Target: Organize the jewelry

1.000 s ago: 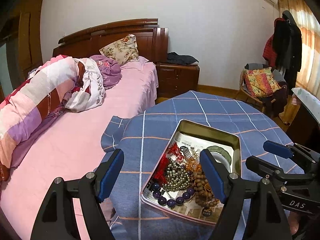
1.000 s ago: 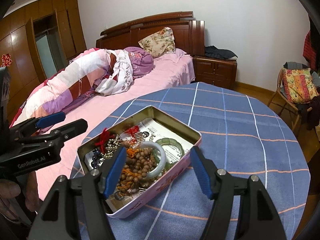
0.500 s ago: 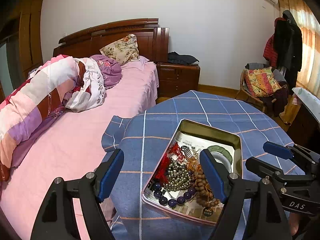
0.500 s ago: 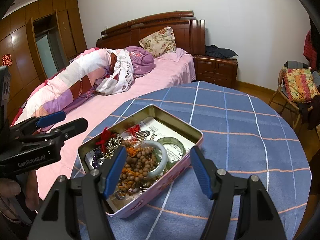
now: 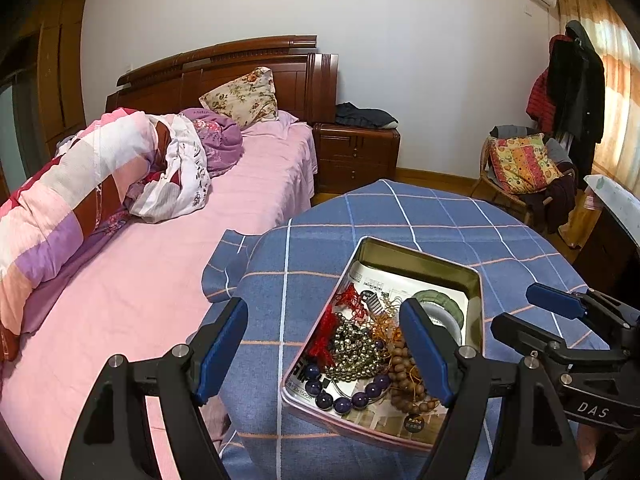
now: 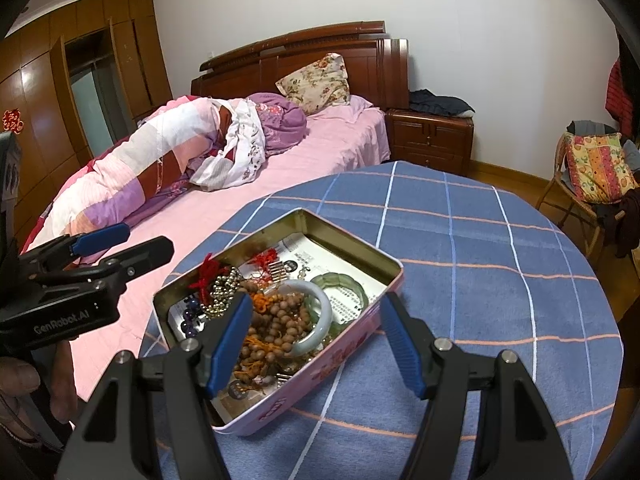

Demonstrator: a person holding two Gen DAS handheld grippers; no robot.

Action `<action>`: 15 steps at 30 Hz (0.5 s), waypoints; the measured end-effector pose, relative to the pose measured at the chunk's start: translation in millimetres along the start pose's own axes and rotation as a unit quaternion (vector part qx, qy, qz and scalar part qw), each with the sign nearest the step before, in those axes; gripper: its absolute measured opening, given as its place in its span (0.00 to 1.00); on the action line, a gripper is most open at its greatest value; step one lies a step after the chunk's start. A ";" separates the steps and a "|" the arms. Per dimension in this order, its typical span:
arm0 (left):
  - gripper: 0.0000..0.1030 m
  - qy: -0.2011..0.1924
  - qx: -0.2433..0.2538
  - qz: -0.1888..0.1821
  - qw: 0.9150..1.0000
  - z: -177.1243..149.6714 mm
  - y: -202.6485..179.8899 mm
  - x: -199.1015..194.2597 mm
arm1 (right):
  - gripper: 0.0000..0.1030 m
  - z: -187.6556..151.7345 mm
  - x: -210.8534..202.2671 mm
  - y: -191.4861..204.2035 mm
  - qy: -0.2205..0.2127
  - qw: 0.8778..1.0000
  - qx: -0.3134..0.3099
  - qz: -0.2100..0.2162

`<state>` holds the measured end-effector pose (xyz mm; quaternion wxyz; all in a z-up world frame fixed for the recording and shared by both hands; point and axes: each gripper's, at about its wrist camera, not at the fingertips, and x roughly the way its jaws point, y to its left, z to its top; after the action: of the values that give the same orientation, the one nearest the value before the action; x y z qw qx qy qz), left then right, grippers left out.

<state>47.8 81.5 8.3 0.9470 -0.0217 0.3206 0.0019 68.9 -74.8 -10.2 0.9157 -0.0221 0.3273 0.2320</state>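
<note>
An open metal tin (image 5: 418, 258) (image 6: 320, 376) with a pink outer wall sits on a round table under a blue checked cloth (image 6: 480, 260). It holds a brown wooden bead strand (image 6: 280, 320), a white bangle (image 6: 322, 318), a green bangle (image 5: 440, 298), shiny metal beads (image 5: 352, 352), dark purple beads (image 5: 344, 402) and red tassels (image 5: 326, 332). My left gripper (image 5: 322, 348) hovers open over the tin's near left edge, holding nothing. My right gripper (image 6: 316, 344) hovers open above the tin's near end, also with nothing between its blue pads.
A bed with a pink sheet (image 5: 140, 280) and a rolled quilt (image 6: 140, 168) runs along the table's left side. Behind stand a wooden nightstand (image 5: 356, 156) and a chair with a patterned cushion (image 5: 520, 164). A hand (image 6: 16, 376) holds the left gripper's handle.
</note>
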 end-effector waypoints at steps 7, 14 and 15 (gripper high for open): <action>0.76 -0.002 0.001 -0.004 1.000 2.0 -0.9 -1.0 | 0.68 -0.8 -1.8 -4.7 -0.003 1.000 0.003 -0.002; 0.76 0.002 0.003 0.000 1.000 1.9 -3.3 0.2 | 0.68 0.0 -1.9 -6.5 -0.003 1.000 0.005 -0.002; 0.76 0.002 0.005 0.003 1.000 1.8 -3.9 0.6 | 0.68 0.0 -2.1 -6.4 -0.003 1.000 0.004 -0.002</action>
<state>49.5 77.7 9.6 0.9463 -0.0163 0.3228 0.0028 70.2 -81.4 -9.6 0.9171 -0.0180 0.3258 0.2289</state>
